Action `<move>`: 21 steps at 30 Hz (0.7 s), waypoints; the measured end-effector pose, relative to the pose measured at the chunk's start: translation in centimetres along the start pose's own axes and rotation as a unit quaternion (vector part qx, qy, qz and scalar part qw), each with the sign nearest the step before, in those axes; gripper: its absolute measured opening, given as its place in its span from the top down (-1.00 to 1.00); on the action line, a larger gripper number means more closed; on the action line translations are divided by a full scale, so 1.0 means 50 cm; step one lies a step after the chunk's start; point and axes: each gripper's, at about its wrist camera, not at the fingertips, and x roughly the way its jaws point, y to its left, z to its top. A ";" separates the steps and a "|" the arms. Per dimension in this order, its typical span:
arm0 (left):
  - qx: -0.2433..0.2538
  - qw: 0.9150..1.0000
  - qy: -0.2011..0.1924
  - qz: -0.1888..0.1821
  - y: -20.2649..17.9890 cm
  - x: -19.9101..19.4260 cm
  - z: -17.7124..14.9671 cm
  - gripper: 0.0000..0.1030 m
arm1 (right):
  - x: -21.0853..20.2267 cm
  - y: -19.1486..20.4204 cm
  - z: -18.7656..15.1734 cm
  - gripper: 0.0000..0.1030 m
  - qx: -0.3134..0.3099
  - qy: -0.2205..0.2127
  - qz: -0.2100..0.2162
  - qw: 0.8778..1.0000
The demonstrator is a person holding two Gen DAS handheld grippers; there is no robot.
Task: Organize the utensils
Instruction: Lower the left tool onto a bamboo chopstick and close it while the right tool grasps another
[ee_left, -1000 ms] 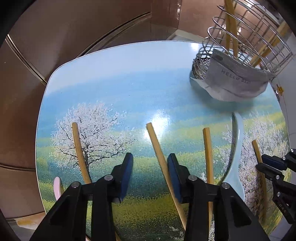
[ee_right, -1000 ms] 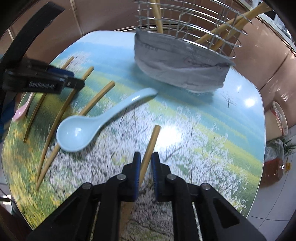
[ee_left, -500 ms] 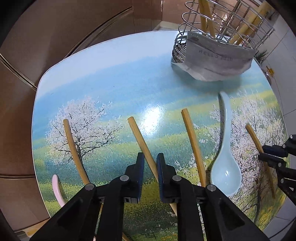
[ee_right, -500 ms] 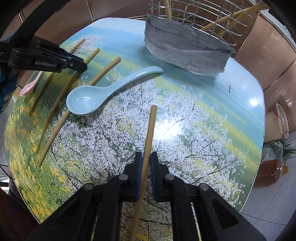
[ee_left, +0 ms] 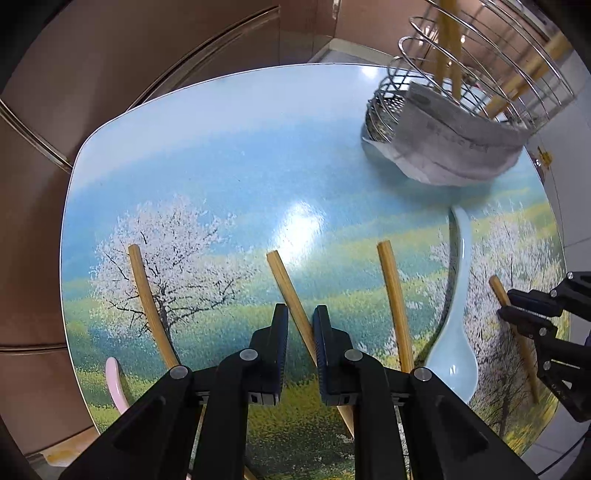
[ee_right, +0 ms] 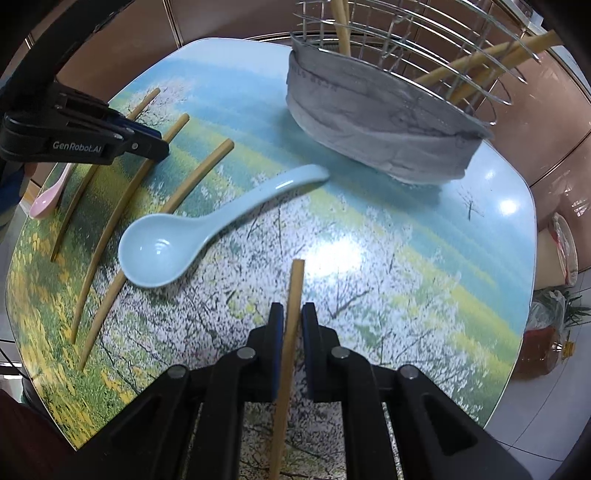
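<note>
Each gripper, left (ee_left: pixel 300 325) and right (ee_right: pixel 292 325), pinched one chopstick on the glossy blossom-printed table (ee_left: pixel 221 177) (brown walls behind).

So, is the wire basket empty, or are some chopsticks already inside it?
Not empty. Several chopsticks already stand inside the wire basket, leaning on its rim. How many, I cannot tell.

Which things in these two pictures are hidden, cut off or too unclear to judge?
- Left wrist view: the lower end of the chopstick in the left gripper is hidden behind the gripper's black body.
- Left wrist view: the pink spoon shows only partly, behind the gripper arm.
- Right wrist view: the wire basket is cut off by the top edge.
- Both views: the print on the grey cloth is too blurred to read.
</note>
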 end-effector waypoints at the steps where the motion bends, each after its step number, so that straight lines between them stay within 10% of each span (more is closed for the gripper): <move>1: -0.004 1.000 0.003 -0.004 0.004 0.001 0.004 0.73 | 0.001 -0.002 0.005 0.81 0.000 0.004 0.002 1.000; 21: -0.047 0.999 -0.004 -0.009 -0.022 -0.002 -0.035 0.89 | 0.021 0.071 0.040 0.88 0.011 0.016 -0.007 1.000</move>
